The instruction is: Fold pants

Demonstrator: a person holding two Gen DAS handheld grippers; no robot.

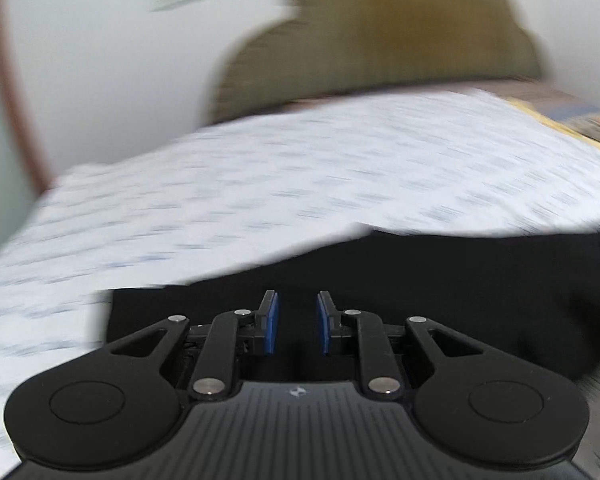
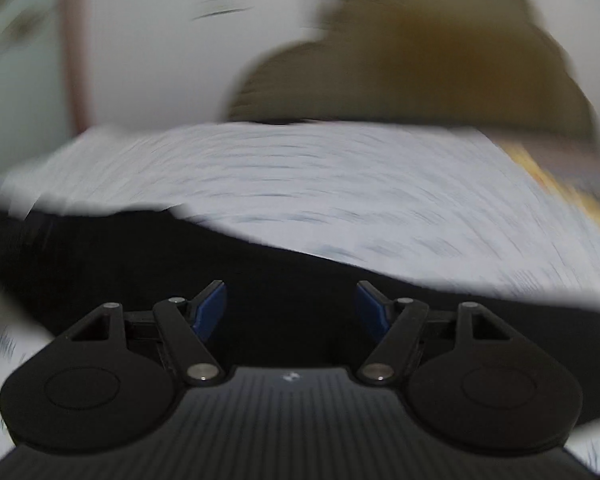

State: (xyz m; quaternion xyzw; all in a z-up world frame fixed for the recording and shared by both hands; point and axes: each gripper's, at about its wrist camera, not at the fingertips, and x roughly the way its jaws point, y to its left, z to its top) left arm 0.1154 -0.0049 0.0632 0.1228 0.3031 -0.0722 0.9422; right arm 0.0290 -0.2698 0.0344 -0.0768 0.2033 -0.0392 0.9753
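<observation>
Here, nearest each lens, the black pants (image 1: 440, 280) lie as a flat dark slab on a white sheet with a fine grey print (image 1: 300, 168); whether the surface under it is a bed I cannot tell. The fabric is too dark and blurred to show seams or folds; its far edge runs as a slanted line against the sheet.

Left tool (image 1: 297, 322): blue pads (image 1: 272, 324) stand a narrow gap apart, nothing between them, unclenched, hovering over the near part of the pants and tilted downward.

Right tool (image 2: 291, 308): pads spread wide, released, nothing gripped, also above the pants (image 2: 260, 280), pointing slightly down.

Farther off, an olive-brown mound (image 1: 380, 52) sits past the sheet's far edge against a pale wall (image 1: 120, 60). Both views are heavily motion-blurred.
</observation>
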